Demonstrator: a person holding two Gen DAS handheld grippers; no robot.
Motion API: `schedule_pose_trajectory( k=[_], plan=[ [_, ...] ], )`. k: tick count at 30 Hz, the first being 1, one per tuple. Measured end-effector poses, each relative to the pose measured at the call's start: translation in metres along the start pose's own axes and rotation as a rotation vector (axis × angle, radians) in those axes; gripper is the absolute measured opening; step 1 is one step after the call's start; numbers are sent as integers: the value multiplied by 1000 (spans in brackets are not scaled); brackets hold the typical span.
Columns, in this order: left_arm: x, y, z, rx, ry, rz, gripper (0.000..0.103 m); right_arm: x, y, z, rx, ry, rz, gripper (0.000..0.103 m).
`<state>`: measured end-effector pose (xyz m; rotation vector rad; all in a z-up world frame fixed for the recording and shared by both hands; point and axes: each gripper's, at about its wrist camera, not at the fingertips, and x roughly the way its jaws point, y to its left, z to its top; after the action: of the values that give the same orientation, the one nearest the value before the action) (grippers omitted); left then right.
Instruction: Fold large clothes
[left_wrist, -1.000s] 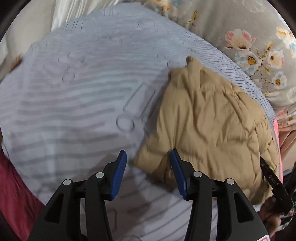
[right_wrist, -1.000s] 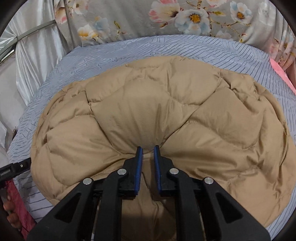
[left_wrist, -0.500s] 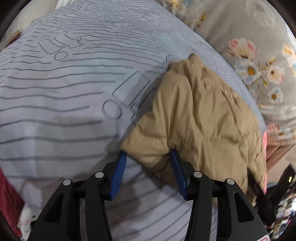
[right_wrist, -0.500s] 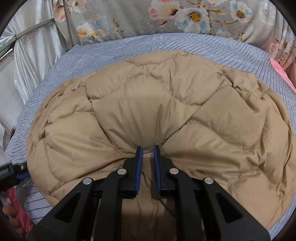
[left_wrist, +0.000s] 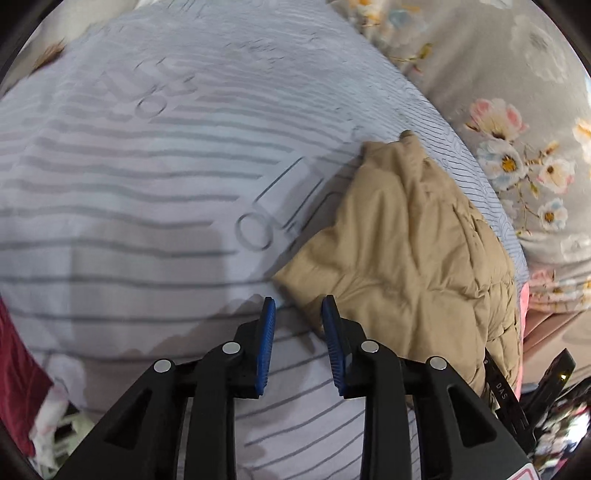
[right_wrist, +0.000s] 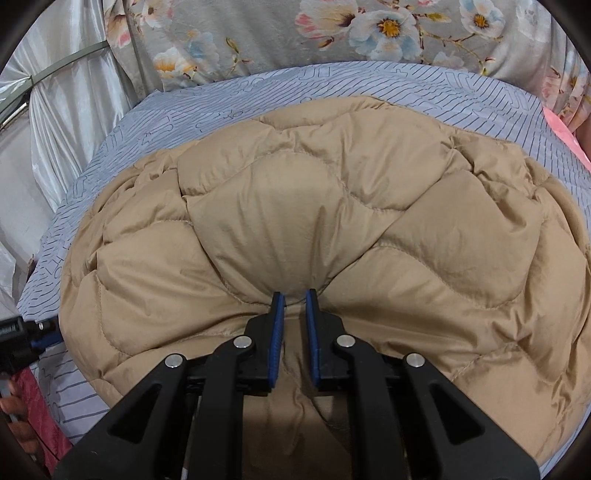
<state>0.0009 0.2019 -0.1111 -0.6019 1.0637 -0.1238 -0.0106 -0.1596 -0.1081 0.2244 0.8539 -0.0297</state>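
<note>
Soft, even indoor light with no glare. A gray shadow lies on the striped sheet (left_wrist: 129, 206) ahead-left of the left gripper (left_wrist: 298, 306). That view is motion-blurred far ahead; the right-wrist view is sharp. Both bow strongly and darken toward the round edges.

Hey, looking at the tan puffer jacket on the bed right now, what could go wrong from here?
1. The right claw pinches only a small tuck of the puffy jacket; the slick fabric may slip out when lifted.
2. The left claw is open and grips nothing beside the jacket's corner, so a one-sided pull could bunch the fold.
</note>
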Motion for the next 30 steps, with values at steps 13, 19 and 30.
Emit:
schedule_pose_trajectory(
  k=[13,19,30],
  plan=[
    [12,33,-1,-240,47,-348,34,1,5,1,-10,3,-19,11],
    [19,25,3,-211,57,-418,29,1,5,0,-8,-8,-18,11],
    [26,-9,31,-127,5,-414,12,-1,4,-2,4,-20,-18,11]
  ],
)
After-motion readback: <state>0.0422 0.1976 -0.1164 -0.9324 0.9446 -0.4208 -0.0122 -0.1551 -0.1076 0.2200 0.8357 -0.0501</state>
